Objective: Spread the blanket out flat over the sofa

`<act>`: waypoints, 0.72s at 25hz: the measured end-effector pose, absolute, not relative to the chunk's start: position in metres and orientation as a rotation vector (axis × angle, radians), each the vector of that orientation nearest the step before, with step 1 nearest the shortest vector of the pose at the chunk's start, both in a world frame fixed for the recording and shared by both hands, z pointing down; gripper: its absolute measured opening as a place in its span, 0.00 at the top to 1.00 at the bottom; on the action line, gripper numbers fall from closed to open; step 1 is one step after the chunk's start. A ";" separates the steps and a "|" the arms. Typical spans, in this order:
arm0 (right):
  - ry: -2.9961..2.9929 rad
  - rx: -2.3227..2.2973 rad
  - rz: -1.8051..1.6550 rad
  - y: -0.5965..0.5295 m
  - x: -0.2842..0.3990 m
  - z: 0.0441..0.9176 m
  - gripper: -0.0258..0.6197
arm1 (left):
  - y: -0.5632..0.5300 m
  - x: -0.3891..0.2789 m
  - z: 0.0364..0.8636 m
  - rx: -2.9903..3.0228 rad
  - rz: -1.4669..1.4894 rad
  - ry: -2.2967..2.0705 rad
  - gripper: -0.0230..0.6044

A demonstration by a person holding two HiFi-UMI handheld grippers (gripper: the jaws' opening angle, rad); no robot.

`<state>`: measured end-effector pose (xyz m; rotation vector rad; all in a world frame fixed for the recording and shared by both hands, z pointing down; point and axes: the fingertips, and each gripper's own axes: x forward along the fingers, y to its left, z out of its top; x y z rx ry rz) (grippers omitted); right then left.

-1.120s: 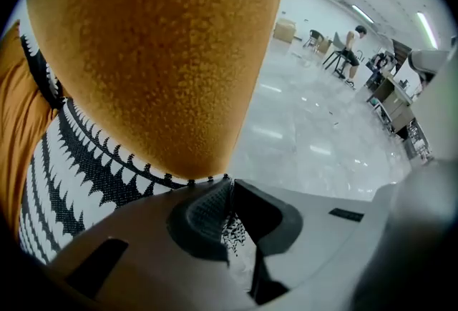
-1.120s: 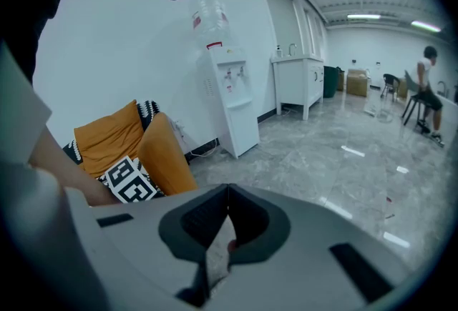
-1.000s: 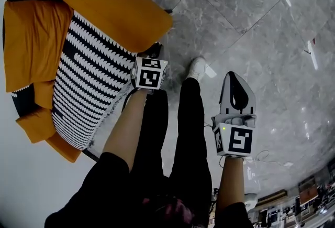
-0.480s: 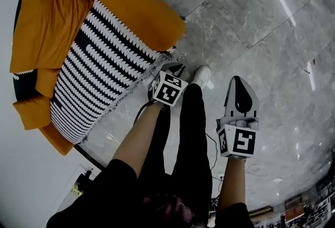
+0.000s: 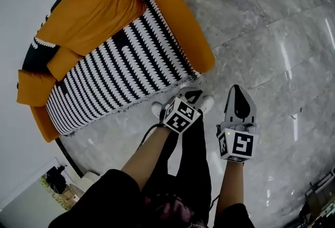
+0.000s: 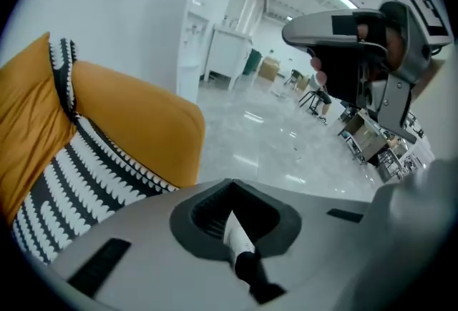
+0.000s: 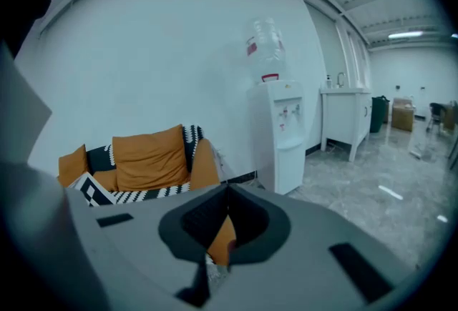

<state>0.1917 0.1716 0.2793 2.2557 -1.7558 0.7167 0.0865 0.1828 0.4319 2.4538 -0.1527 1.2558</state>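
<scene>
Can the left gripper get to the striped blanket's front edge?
Probably yes: the left gripper hovers beside the striped blanket, at its fringed edge, nothing between them, though its shut fingers must open first.

Striped blanket (image 5: 120,72) lies flat across orange sofa (image 5: 180,28)

left gripper (image 5: 191,98) was out in front on the bare left forearm (image 5: 149,152), tipped forward and down, its marker cube (image 5: 180,115) facing up. its jaws had just been closing, and there they were, met flat, nothing between them. right gripper (image 5: 236,91) was just beside it, not touching, carried on the right forearm (image 5: 231,186) and pointing ahead, jaws pressed together and empty too. both elbows were bent in close, black sleeves (image 5: 99,201) at the upper arms, legs (image 5: 196,153) in black standing between the two forearms.
</scene>
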 end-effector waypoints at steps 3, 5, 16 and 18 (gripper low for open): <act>-1.822 2.203 0.674 0.146 0.153 0.253 0.93 | 0.162 0.063 0.399 2.487 1.184 -0.213 0.95; -1.869 2.155 0.648 0.132 0.127 0.240 0.93 | 0.147 0.046 0.384 2.503 1.146 -0.260 0.95; -2.089 1.855 0.614 0.070 -0.033 0.230 0.93 | 0.059 -0.111 0.353 2.429 0.959 -0.702 0.95; -2.135 1.791 0.606 0.058 -0.064 0.229 0.93 | 0.048 -0.148 0.350 2.388 0.932 -0.807 0.95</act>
